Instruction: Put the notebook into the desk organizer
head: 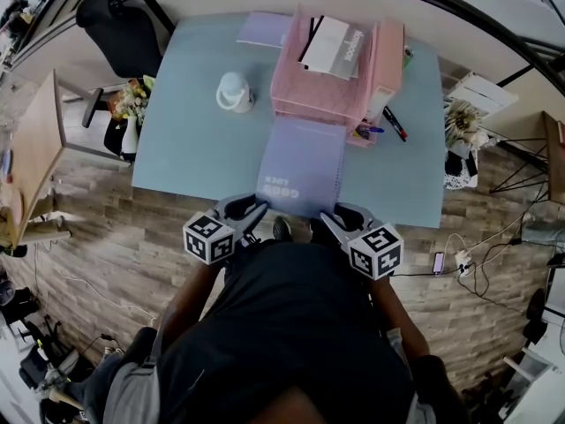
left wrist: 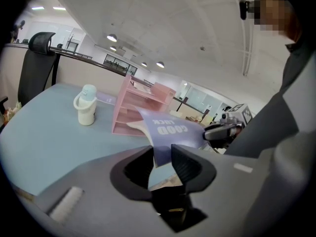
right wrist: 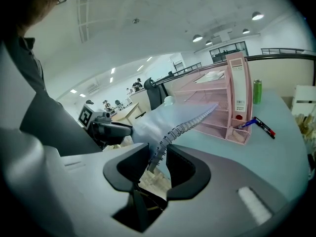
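Notebook (head: 303,170) corners are sitting in both of your tools: you are holding the lavender book by its near end, out over the front edge of the light blue desk (head: 194,148). Your left hand-held gripper (head: 256,208) is pinching the near left corner of the cover, its jaws closed down narrow on the thin sheet, as the left gripper view (left wrist: 162,154) is showing. Your right hand-held gripper (head: 331,219) is clamping the near right corner, with the wire spiral (right wrist: 182,127) running up from between its jaws (right wrist: 158,154). The notebook is lying lengthwise away from you, its far edge pointing at the lowest tray of the pink organizer (head: 322,87); whether it is touching that tray is not clear. Loose papers (head: 331,44) are lying on top of the organizer. A white mug (head: 234,91) is standing on the desk to its left, and pens (head: 393,124) are lying beside it on the right.
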The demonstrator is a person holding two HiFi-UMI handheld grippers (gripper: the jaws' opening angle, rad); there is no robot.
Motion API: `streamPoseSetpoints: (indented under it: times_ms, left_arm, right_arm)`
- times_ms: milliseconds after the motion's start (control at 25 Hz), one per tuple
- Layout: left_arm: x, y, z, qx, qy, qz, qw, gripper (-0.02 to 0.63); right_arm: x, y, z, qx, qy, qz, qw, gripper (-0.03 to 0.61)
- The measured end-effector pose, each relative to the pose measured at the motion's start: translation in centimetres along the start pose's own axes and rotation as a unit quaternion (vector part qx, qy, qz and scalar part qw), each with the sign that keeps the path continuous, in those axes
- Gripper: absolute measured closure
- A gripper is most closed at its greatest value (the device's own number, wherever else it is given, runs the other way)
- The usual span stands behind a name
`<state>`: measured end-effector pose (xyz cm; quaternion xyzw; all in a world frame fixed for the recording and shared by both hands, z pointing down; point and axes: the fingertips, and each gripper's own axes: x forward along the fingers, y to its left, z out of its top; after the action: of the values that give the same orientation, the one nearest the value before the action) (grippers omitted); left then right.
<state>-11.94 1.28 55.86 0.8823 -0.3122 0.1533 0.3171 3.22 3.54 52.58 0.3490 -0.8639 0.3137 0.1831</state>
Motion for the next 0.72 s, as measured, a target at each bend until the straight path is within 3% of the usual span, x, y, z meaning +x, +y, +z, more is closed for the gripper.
streamPoseSetpoints:
  times_ms: [720]
  left_arm:
    - [1.9,1.8,-2.8,-0.011,0.029,0.008,0.9995,0.442]
  right_arm:
    - [2.0,-1.5,-2.7,0.009,0.019,-0.009,1.0,0.468]
